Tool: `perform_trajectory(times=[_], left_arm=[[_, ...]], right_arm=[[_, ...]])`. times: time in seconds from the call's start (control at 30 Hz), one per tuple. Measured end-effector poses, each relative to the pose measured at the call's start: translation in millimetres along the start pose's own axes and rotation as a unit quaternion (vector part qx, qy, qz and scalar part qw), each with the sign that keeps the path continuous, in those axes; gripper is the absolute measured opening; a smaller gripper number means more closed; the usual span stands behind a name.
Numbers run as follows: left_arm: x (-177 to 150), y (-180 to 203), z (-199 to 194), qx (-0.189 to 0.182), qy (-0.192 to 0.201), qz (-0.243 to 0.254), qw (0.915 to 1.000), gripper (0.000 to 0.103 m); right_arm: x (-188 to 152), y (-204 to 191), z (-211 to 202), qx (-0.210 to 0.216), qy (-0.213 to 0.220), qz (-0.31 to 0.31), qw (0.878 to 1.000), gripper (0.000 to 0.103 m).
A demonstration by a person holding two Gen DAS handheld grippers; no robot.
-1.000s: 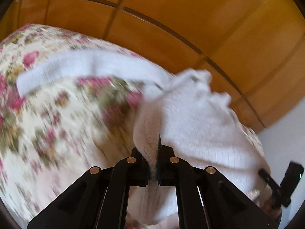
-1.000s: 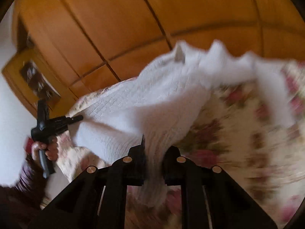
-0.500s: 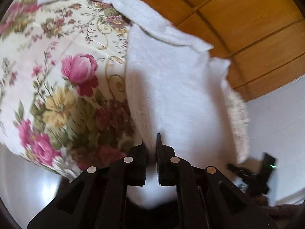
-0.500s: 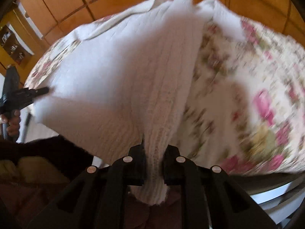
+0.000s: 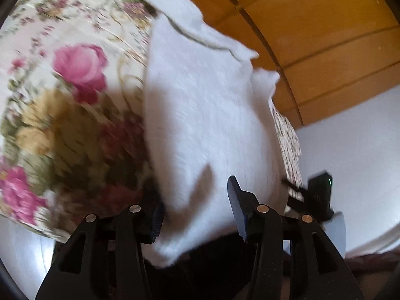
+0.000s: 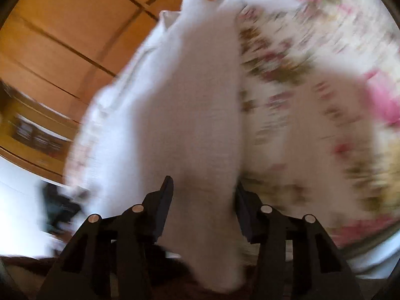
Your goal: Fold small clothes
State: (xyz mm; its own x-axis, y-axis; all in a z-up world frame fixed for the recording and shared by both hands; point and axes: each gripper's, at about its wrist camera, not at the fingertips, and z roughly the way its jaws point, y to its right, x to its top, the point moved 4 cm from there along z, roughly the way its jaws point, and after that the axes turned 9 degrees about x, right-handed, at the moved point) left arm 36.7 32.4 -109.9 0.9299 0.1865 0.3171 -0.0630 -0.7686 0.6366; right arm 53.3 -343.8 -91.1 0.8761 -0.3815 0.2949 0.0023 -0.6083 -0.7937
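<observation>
Floral rose-print bedspread (image 5: 75, 95), wooden panelling behind. White knitted garment (image 5: 205, 115) lies flat, hem at 6 o'clock between both jaws. Left gripper (image 5: 197, 207) opening, right gripper (image 6: 203, 207) opening, cloth slack between. You: withdraw straight back, avoid snagging hem, keep edges square.

No legible text, label, brand, number or sign is found in either wrist view. The dark framed item (image 6: 35, 137) on the wood panelling is too blurred to be read.
</observation>
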Motion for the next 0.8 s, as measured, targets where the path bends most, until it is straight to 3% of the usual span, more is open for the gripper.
perform_trajectory(times=[0.03, 0.07, 0.13, 0.27, 0.37, 0.47, 0.5, 0.6, 0.7, 0.8], left_arm=[[0, 5, 1, -0.004, -0.004, 0.011, 0.9999, 0.038], [0, 9, -1, -0.002, -0.003, 0.02, 0.9998, 0.021], [8, 13, -13, -0.003, 0.017, 0.03, 0.9994, 0.007], [28, 7, -46, 0.004, 0.069, 0.006, 0.9976, 0.005], [33, -2, -53, 0.048, 0.079, 0.004, 0.9957, 0.005], [29, -17, -40, 0.084, 0.056, -0.008, 0.9949, 0.005], [25, -20, -34, 0.094, 0.045, -0.011, 0.9945, 0.005], [16, -28, -25, 0.097, 0.024, -0.023, 0.9947, 0.005], [20, -15, -43, 0.062, 0.04, -0.019, 0.9971, 0.005], [21, 7, -62, 0.032, 0.053, 0.003, 0.9981, 0.005]], right_arm=[[7, -1, 5, 0.023, 0.012, 0.012, 1.0, 0.063], [13, -1, 9, 0.042, 0.017, 0.021, 0.999, 0.07], [27, 1, 19, 0.073, 0.009, 0.032, 0.997, 0.076], [51, 5, 24, 0.102, 0.026, 0.046, 0.993, 0.078], [46, -4, 32, 0.149, -0.011, 0.034, 0.988, 0.077], [24, -21, 36, 0.194, -0.049, 0.02, 0.98, 0.067], [15, -24, 36, 0.182, -0.048, 0.012, 0.982, 0.049], [-5, -28, 35, 0.156, -0.05, 0.007, 0.986, 0.018], [-2, -47, 6, 0.116, -0.013, -0.032, 0.993, 0.013], [3, -83, -45, 0.08, 0.03, -0.101, 0.991, 0.012]])
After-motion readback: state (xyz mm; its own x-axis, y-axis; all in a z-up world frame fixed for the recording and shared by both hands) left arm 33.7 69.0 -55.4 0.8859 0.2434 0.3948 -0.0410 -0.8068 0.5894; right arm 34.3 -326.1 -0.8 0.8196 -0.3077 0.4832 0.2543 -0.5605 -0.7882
